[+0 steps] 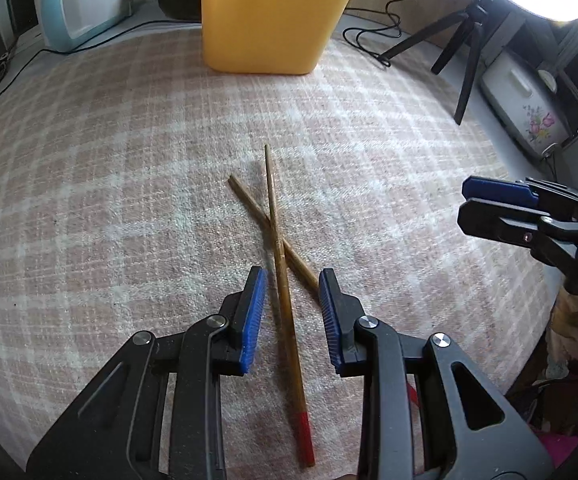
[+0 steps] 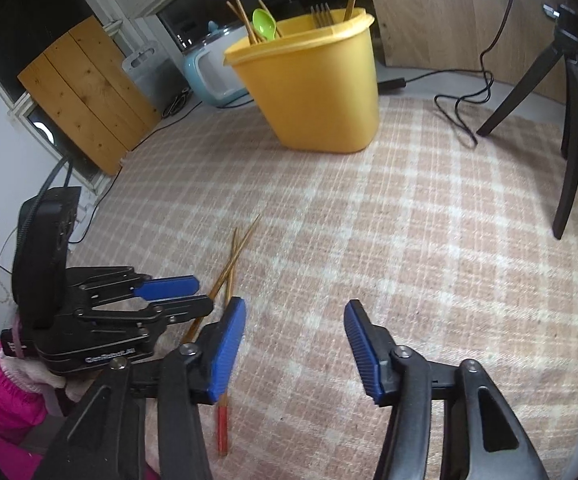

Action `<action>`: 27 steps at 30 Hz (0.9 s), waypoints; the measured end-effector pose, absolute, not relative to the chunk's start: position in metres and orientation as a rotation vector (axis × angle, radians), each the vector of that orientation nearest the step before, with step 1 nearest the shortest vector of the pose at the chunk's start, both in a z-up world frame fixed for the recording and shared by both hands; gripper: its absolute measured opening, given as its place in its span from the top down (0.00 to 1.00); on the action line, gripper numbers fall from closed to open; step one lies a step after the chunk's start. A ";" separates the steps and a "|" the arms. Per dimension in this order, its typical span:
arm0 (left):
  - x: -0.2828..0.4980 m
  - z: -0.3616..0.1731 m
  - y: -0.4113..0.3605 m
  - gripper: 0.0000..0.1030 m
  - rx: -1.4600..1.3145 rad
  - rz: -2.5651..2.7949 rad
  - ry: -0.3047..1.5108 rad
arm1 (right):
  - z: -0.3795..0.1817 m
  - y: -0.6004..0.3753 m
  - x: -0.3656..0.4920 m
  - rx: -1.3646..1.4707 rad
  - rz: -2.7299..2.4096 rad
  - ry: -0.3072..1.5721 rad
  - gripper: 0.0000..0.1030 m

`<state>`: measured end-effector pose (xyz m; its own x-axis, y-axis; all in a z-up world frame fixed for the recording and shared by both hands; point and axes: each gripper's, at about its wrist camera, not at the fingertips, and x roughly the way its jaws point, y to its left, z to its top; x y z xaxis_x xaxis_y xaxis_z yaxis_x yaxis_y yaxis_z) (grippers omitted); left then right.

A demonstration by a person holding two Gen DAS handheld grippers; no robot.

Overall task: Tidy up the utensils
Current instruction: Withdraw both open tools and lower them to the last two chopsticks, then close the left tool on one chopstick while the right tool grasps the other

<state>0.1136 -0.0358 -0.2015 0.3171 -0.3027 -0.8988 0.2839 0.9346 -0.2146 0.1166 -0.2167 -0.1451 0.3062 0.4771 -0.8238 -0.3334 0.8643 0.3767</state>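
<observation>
Chopsticks (image 1: 279,256) lie crossed between the open left tongs (image 1: 292,280), awaiting a squeeze; right tongs (image 2: 295,316) hover open alongside.

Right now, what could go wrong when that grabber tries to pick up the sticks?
1. The two chopsticks lie crossed on the checked cloth. The open left gripper straddles mainly one, so closing may grab only that and flick the other away.
2. The yellow bin already holds chopsticks, a fork and a green spoon, so a new stick might snag on them.
3. The open right gripper hovers close by and might bump the left one.
</observation>
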 end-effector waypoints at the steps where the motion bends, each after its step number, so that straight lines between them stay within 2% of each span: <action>1: 0.114 -0.203 -0.036 0.73 -0.011 -0.382 1.186 | -0.146 -0.216 0.116 0.148 0.541 1.145 0.50; 3: 0.115 -0.203 -0.036 0.73 -0.003 -0.375 1.184 | -0.149 -0.214 0.116 0.151 0.543 1.153 0.51; 5: 0.116 -0.206 -0.034 0.81 0.001 -0.368 1.185 | -0.151 -0.212 0.116 0.153 0.546 1.162 0.54; 13: 0.120 -0.218 -0.034 0.93 0.020 -0.354 1.193 | -0.157 -0.200 0.119 0.153 0.557 1.190 0.57; 27: 0.110 -0.218 0.000 0.96 -0.119 -0.335 1.189 | -0.177 -0.154 0.137 0.089 0.620 1.283 0.71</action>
<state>0.1104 -0.0005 -0.2181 0.3298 -0.3171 -0.8892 0.1931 0.9447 -0.2652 0.1373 -0.1536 -0.1774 0.1458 0.4778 -0.8663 -0.3819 0.8349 0.3963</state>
